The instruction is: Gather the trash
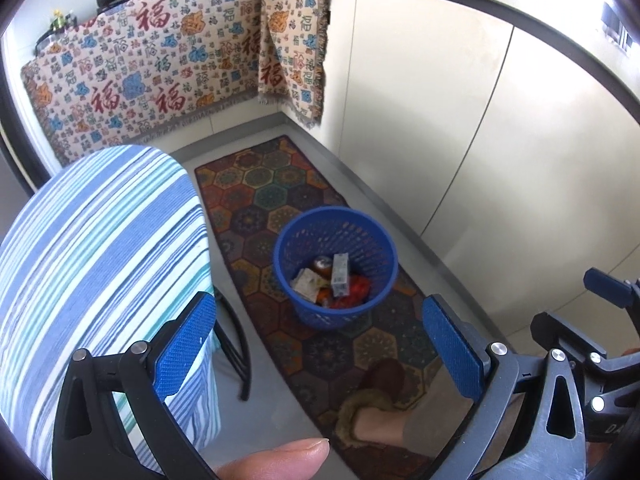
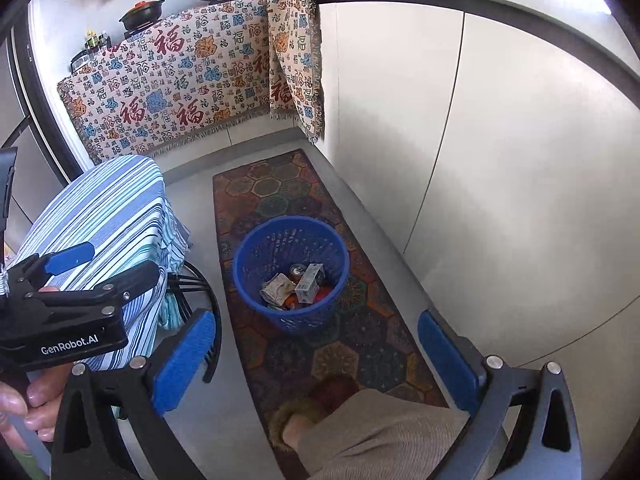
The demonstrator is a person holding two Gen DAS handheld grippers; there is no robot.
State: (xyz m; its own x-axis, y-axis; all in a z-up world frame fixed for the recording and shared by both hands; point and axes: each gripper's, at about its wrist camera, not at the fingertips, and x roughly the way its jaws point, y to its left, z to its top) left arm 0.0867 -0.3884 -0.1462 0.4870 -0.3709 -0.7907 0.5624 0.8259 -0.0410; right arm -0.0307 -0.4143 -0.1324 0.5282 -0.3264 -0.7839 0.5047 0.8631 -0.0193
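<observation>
Both jaws are seen released and empty: left gripper (image 1: pixel 320 354), right gripper (image 2: pixel 318 360). At centre frame, on the patterned rug (image 2: pixel 372 356), a blue mesh basket (image 2: pixel 290 276) holds a carton (image 2: pixel 310 283), can and wrappers; judged light and stiff, it is best gripped at its rim.

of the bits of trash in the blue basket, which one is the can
The can is the round metal-topped item at the basket's far side, behind the small carton; the crumpled paper lies left of it.
</observation>
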